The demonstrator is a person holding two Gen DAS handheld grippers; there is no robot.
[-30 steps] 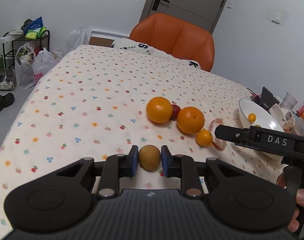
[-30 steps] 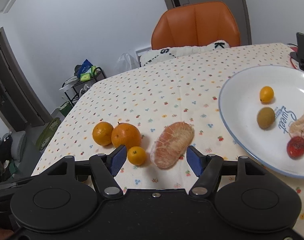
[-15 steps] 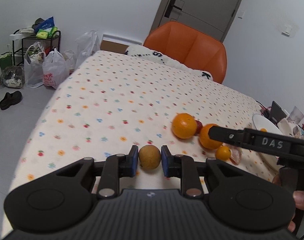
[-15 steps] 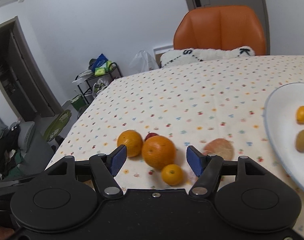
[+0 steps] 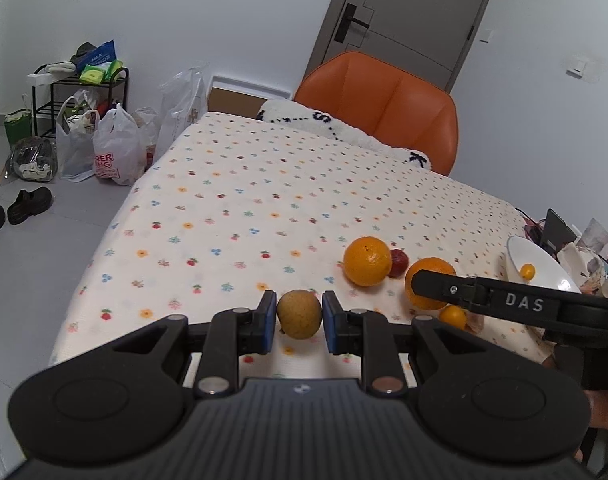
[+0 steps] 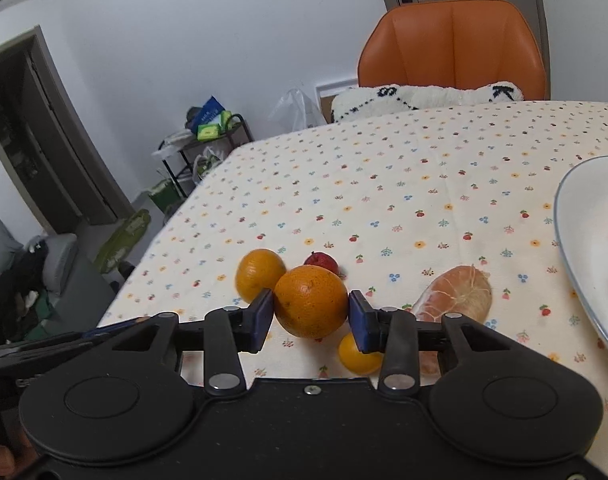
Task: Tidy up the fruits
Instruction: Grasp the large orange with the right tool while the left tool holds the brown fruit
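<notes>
Left wrist: left gripper pinches brown round fruit above tablecloth, w/ other fruit to its right.

Right wrist: right gripper pads against big orange; second orange just behind-left, plate far right.

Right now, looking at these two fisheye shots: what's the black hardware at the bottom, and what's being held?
There is no robot here. A person holds a two-finger tool in each hand, and each tool has a camera looking forward along its fingers. The black hardware is the tool itself.

Left camera: the left tongs are shut on a small brown fruit. The bar marked DAS is the other tool seen from the side.

Right camera: the right tongs sit around a big orange, pads at its sides.

On the dotted cloth lie another orange, a red fruit, a tiny orange fruit and a peeled segment. A white plate is at right.
</notes>
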